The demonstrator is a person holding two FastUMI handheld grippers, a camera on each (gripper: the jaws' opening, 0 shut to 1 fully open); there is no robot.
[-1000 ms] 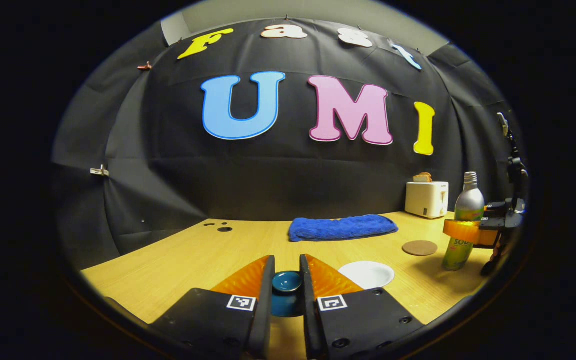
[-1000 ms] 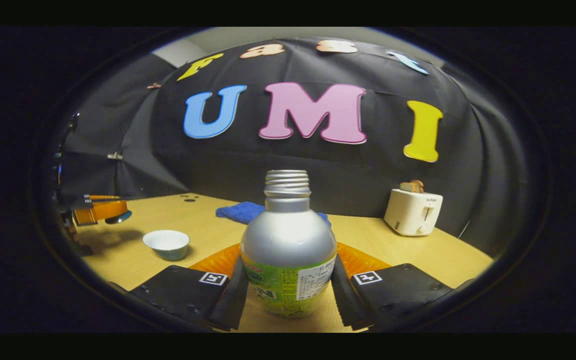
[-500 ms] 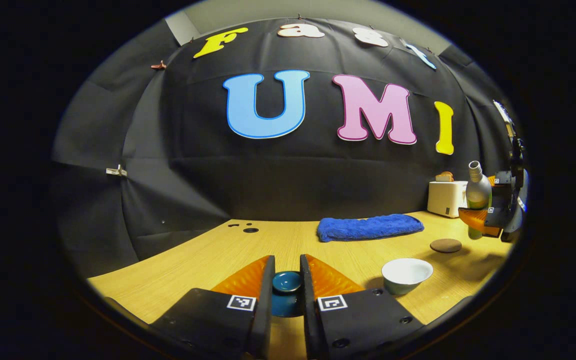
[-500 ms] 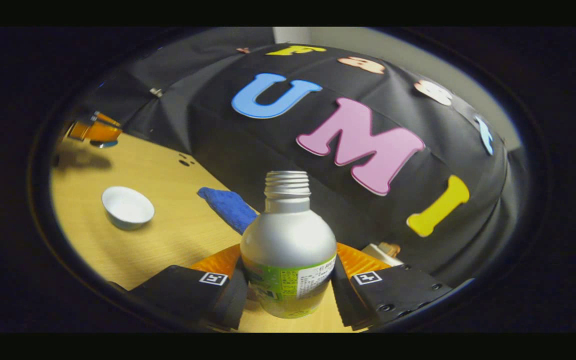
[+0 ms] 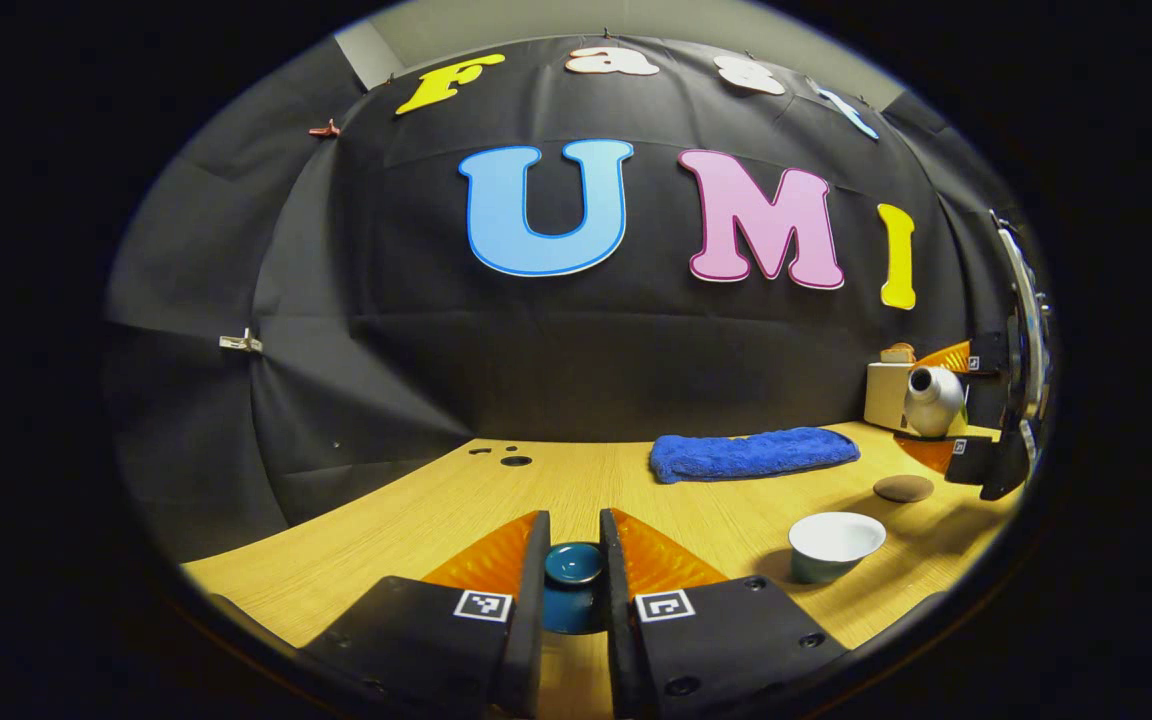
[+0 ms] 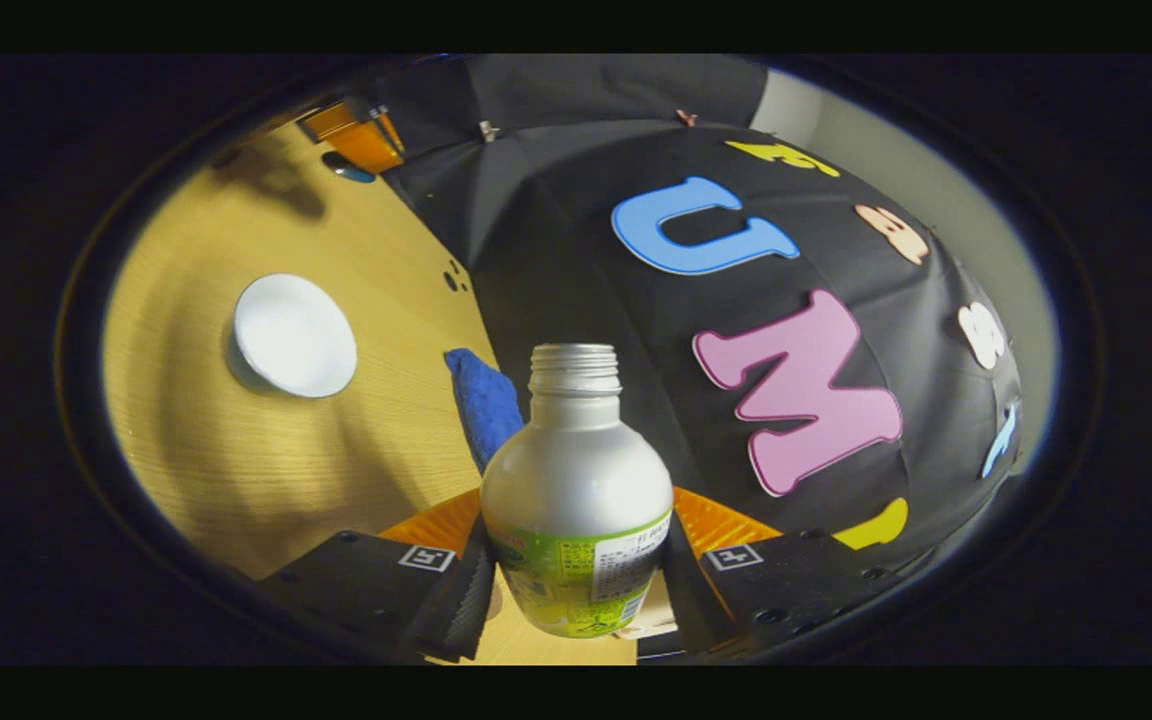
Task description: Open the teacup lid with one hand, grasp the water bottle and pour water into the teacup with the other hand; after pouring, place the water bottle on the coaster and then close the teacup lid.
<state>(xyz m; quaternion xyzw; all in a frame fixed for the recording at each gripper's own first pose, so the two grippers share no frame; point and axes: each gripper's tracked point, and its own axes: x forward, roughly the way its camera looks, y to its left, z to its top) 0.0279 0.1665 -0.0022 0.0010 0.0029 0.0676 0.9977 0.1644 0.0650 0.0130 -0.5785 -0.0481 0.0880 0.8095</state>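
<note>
Both fingers of the left gripper (image 5: 574,570) are pressed against the blue teacup lid (image 5: 574,563), held above the desk (image 5: 416,520). The water bottle (image 6: 576,500) is clamped by the right gripper (image 6: 576,575) and tipped sideways, well apart from the uncovered teacup (image 5: 834,545) beside the coaster (image 5: 903,488).

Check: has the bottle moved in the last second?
Yes. In the left gripper view the bottle, shut in the right gripper, has lifted off the table and tipped over, mouth toward the cup, now level with the toaster.
</note>
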